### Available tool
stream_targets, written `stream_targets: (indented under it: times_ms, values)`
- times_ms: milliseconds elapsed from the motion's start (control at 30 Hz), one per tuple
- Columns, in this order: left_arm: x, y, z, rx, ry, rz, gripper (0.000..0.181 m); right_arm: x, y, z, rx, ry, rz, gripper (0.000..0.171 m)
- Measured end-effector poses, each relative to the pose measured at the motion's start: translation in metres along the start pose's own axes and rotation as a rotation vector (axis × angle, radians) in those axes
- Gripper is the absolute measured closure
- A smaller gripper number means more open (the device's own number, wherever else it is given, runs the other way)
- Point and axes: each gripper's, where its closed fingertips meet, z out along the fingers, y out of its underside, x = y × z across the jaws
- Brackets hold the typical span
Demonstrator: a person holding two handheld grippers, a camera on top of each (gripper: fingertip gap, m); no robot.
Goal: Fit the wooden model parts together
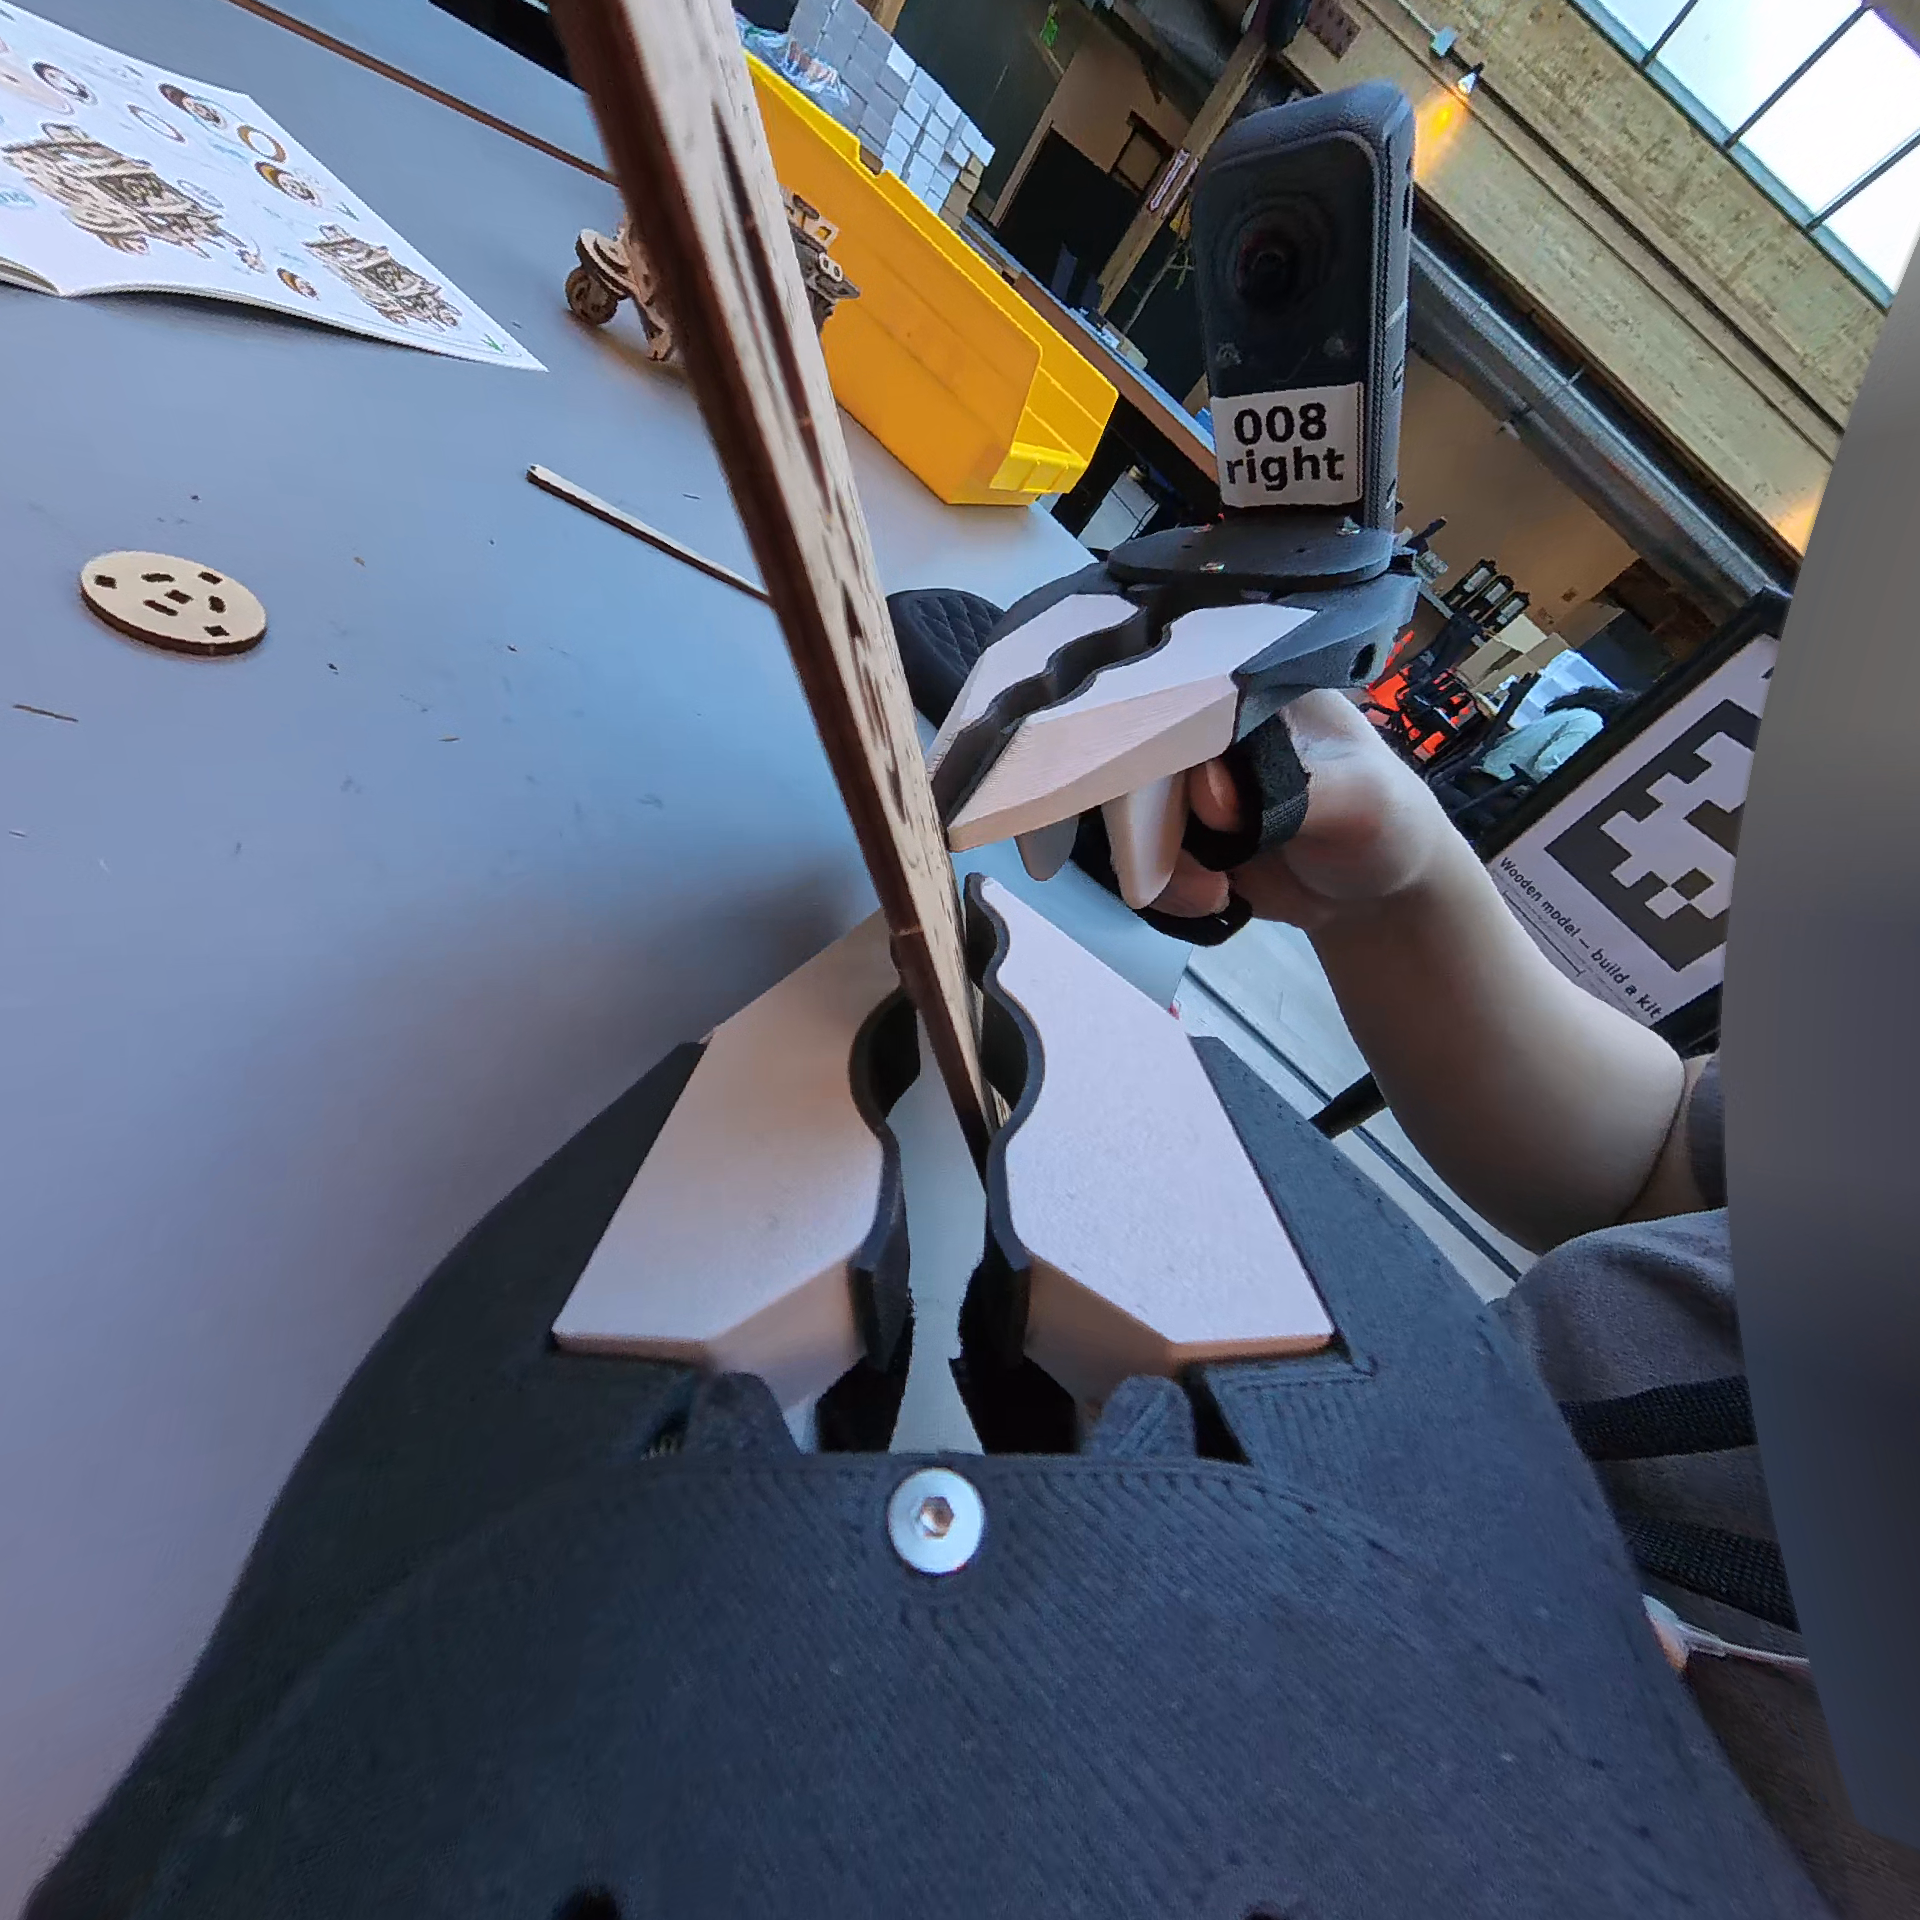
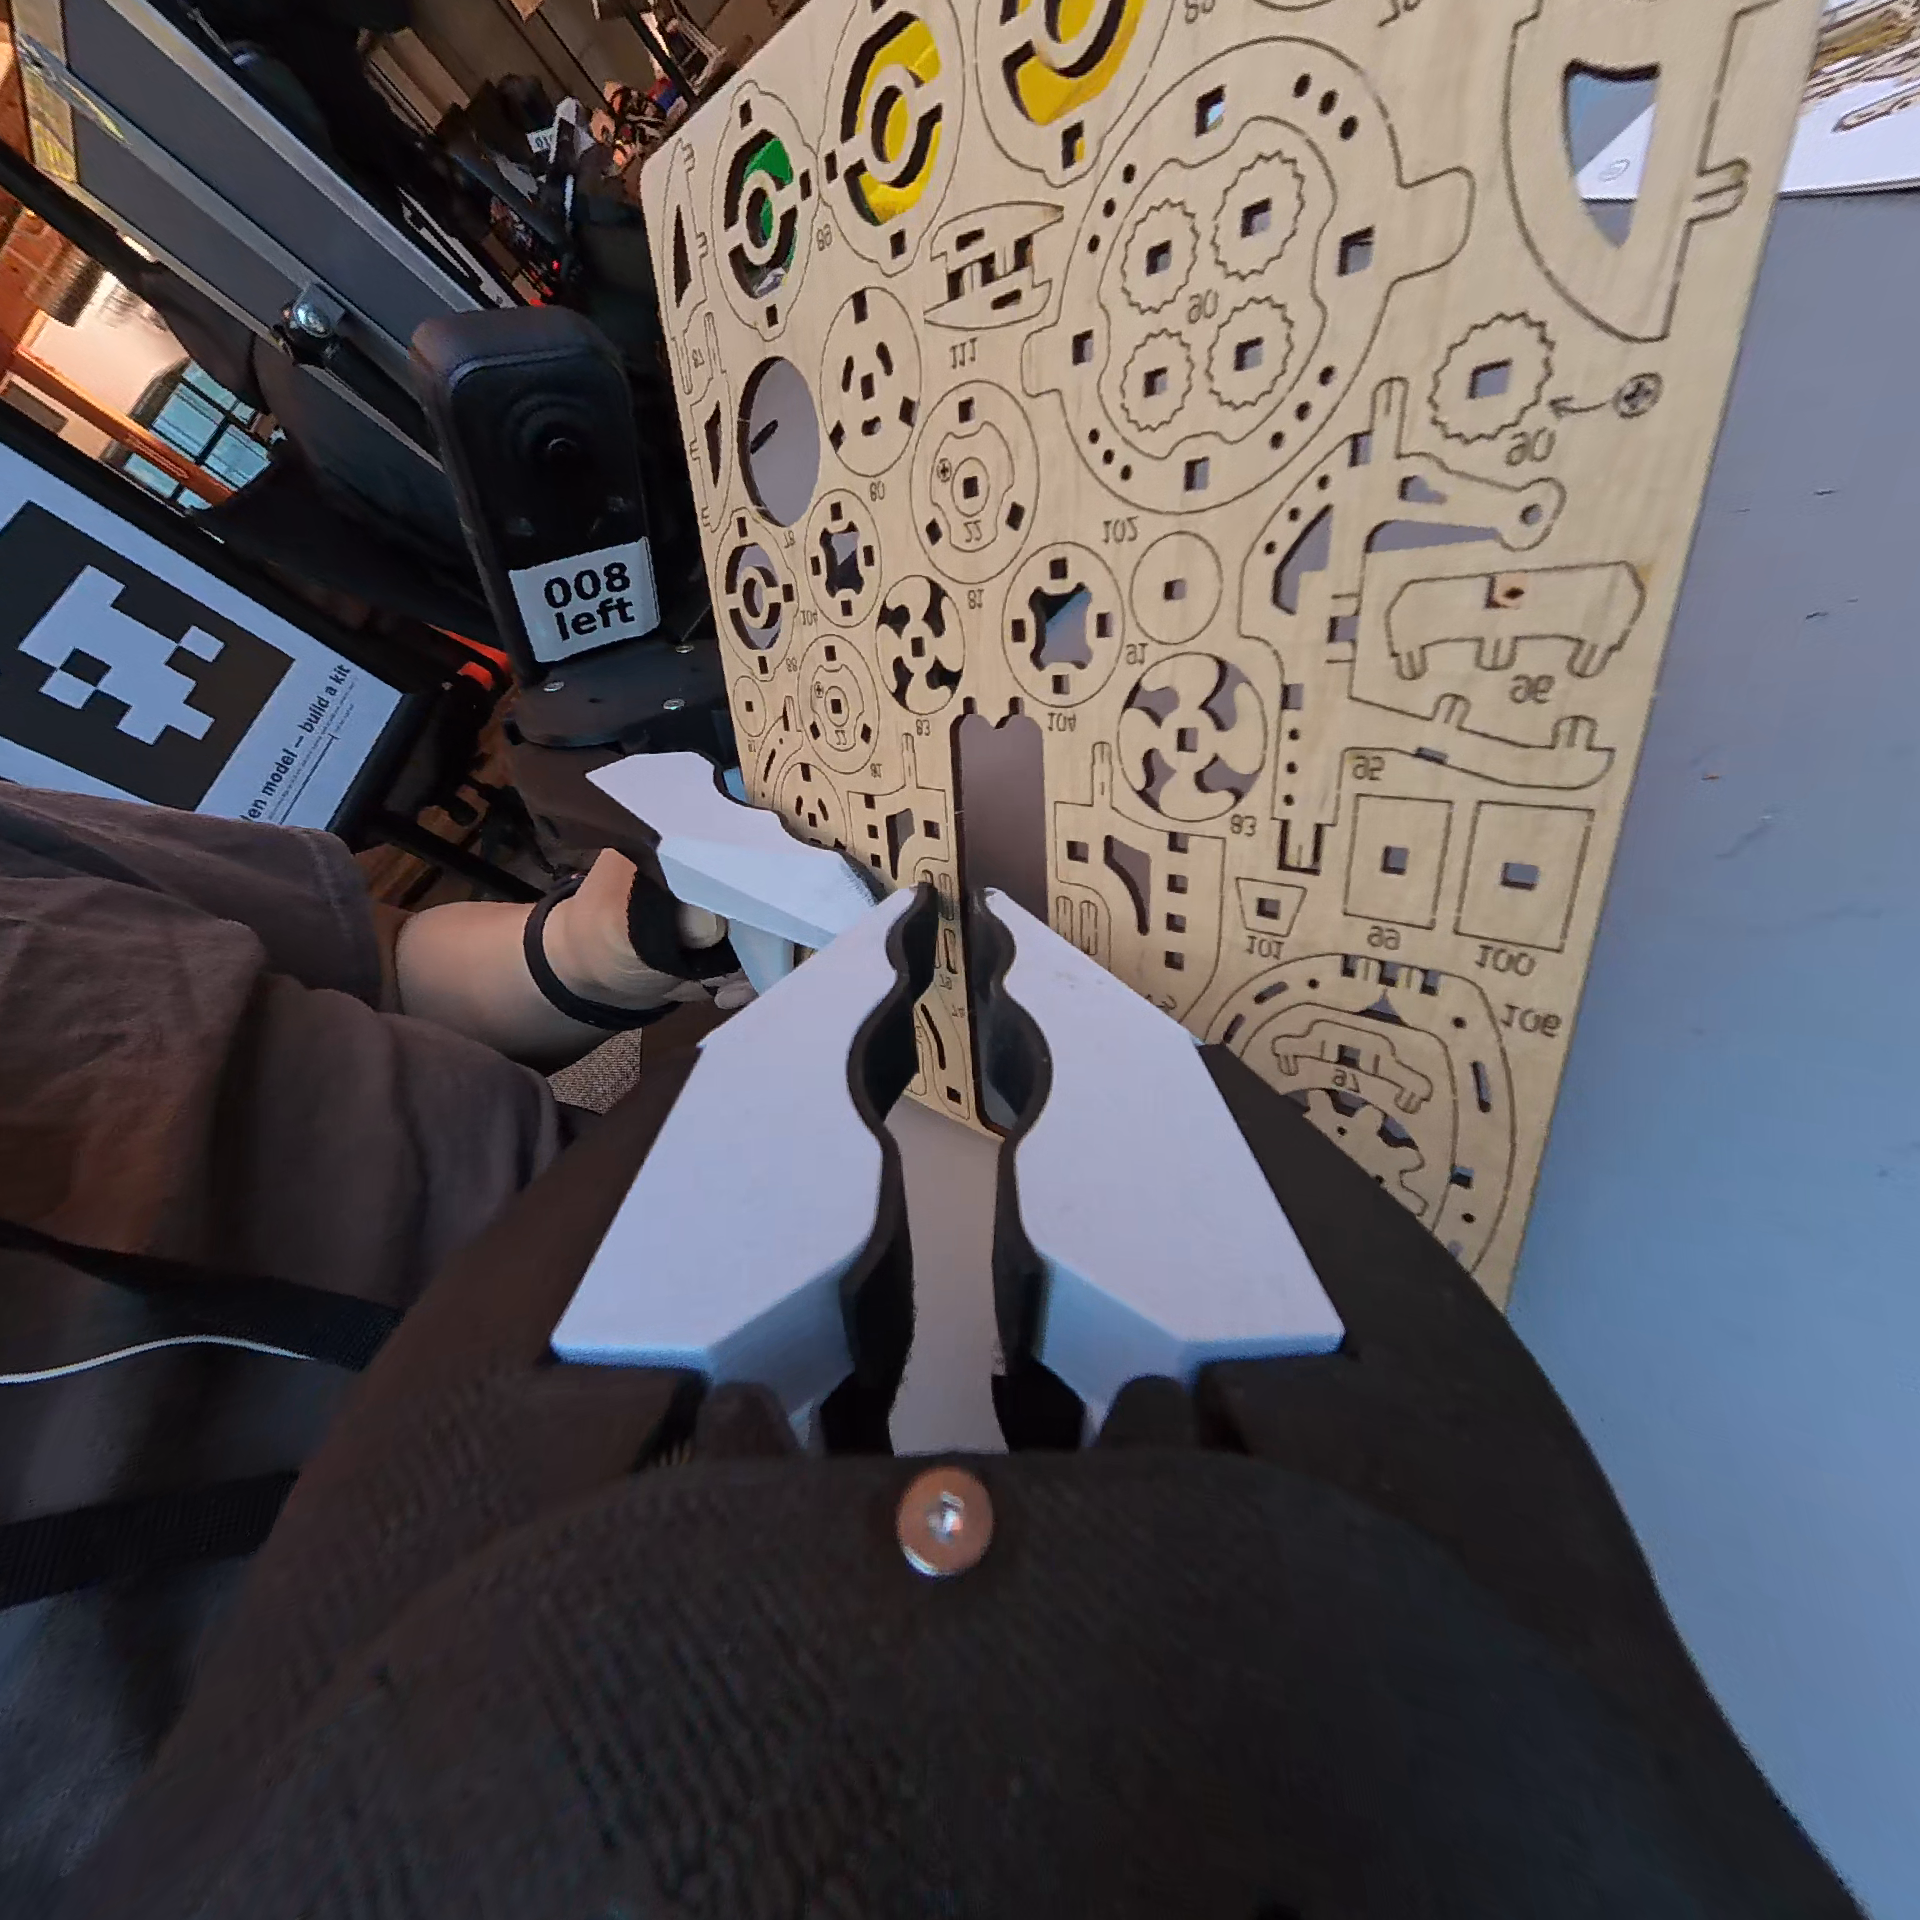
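Note:
A laser-cut plywood parts sheet (image 1: 790, 468) stands upright on edge above the grey table (image 1: 416, 883). My left gripper (image 1: 935, 925) is shut on its lower edge. The right wrist view shows the sheet's face (image 2: 1195, 520), with gears, discs and frames outlined in it and several holes where parts have come out. My right gripper (image 2: 954, 902) points straight at that face, jaws nearly closed, tips against the sheet beside a long empty slot (image 2: 1000, 810). Nothing shows between its fingers. In the left wrist view the right gripper (image 1: 951, 800) touches the sheet's right side.
On the table lie a round wooden disc (image 1: 174, 603), a thin wooden strip (image 1: 644, 525), an open instruction booklet (image 1: 208, 208) and a partly built wooden model (image 1: 613, 275). A yellow bin (image 1: 935, 343) stands behind the sheet. A black-and-white marker board (image 2: 135, 655) stands off the table's edge. The grippers are tip to tip, or close to it. Left tips and right tips are each some 15 cm from the round wooden disc (image 1: 174, 603).

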Motion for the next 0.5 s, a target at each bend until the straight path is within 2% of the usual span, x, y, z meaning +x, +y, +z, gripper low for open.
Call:
stream_targets:
  times_ms: [500]
  values:
    - [-0.003,0.003,0.002,-0.019,-0.022,-0.004,0.180,0.006,0.012,-0.003,0.004,0.038,0.035,0.166]
